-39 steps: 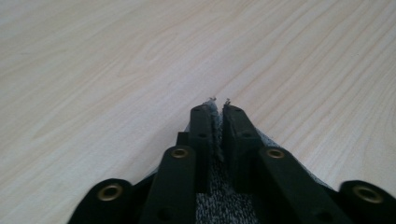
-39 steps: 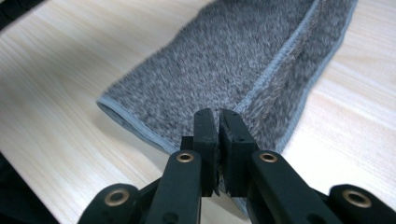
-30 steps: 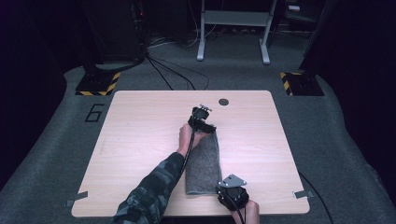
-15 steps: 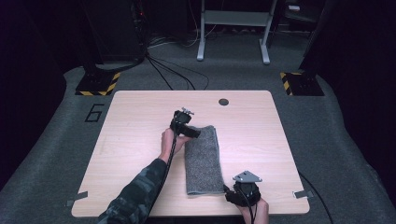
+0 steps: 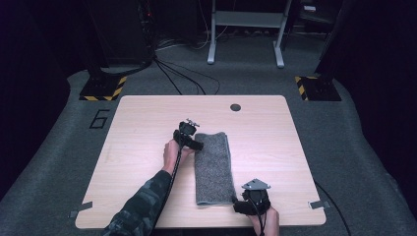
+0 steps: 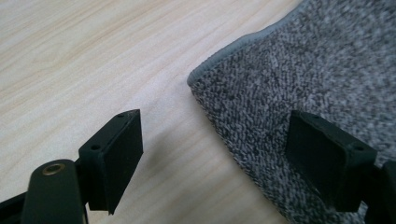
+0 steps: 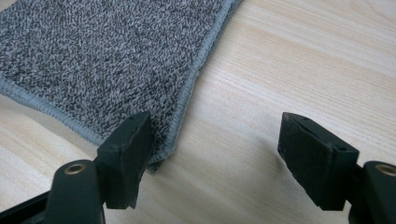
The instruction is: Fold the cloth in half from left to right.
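A grey speckled towel [image 5: 213,166], folded into a long strip, lies flat on the wooden table [image 5: 142,128]. My left gripper [image 5: 193,143] hovers at its far left corner, open after its jaws have just been opening. In the left gripper view the towel [image 6: 303,70] runs under the right jaw of the left gripper [image 6: 219,158], and nothing is pinched. My right gripper [image 5: 239,206] sits at the near right corner, also open after just opening. In the right gripper view the towel [image 7: 107,51] ends at the left jaw of the right gripper [image 7: 222,158], with bare wood between the jaws.
A dark round grommet [image 5: 235,107] sits in the table's far side. Beyond the table are grey carpet, two hazard-striped bases [image 5: 104,90] [image 5: 314,84], floor cables [image 5: 177,78] and a white metal frame [image 5: 244,29].
The towel's far end has been let go and it now lies flat. My left gripper moved left to the far left corner. My right gripper opened and shifted slightly right of the near end.
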{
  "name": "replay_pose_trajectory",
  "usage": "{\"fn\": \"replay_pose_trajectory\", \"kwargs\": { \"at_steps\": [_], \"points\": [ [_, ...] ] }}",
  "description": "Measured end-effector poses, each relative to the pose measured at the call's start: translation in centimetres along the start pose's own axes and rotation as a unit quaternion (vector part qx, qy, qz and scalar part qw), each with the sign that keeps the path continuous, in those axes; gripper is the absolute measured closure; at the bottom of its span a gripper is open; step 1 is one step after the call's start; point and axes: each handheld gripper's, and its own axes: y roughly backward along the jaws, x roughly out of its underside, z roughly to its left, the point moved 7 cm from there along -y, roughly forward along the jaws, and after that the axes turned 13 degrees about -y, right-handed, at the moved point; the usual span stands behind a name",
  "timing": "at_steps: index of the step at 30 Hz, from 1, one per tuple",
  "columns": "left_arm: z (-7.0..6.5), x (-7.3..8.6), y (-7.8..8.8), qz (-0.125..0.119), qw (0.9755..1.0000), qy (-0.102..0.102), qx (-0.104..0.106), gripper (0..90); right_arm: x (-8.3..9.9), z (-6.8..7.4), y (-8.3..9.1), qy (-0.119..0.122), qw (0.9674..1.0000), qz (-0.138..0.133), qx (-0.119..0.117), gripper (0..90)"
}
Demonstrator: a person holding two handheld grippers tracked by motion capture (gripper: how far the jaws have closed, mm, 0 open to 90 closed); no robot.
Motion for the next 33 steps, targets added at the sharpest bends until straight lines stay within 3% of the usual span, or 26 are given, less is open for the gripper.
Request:
{"fn": "replay_pose_trajectory", "kwargs": {
  "at_steps": [9, 17, 22, 26, 33],
  "points": [
    [1.4, -0.2, -0.6, -0.001, 0.9997, 0.021, -0.008, 17.7, -0.8, 0.6, -1.0, -0.008, 0.9999, 0.005, -0.006, 24.4],
    [1.5, 0.9, 1.6, -0.009, 0.9994, 0.029, 0.015, 16.8, -1.0, 0.9, -1.3, 0.0, 0.9999, 0.012, -0.012, 22.9],
    [0.4, 1.9, 3.6, -0.035, 0.9984, 0.028, 0.034, 16.8, -1.2, 0.9, -0.9, -0.006, 0.9998, -0.002, -0.017, 21.8],
    [-1.4, 3.2, 5.0, -0.047, 0.9973, 0.014, 0.054, 16.7, -1.8, 0.3, -0.4, -0.014, 0.9994, -0.023, -0.022, 20.8],
    [-4.9, 5.3, 6.7, -0.057, 0.9951, -0.011, 0.08, 16.5, -2.6, -0.6, -0.1, -0.027, 0.999, -0.025, -0.027, 20.2]
  ]
}}
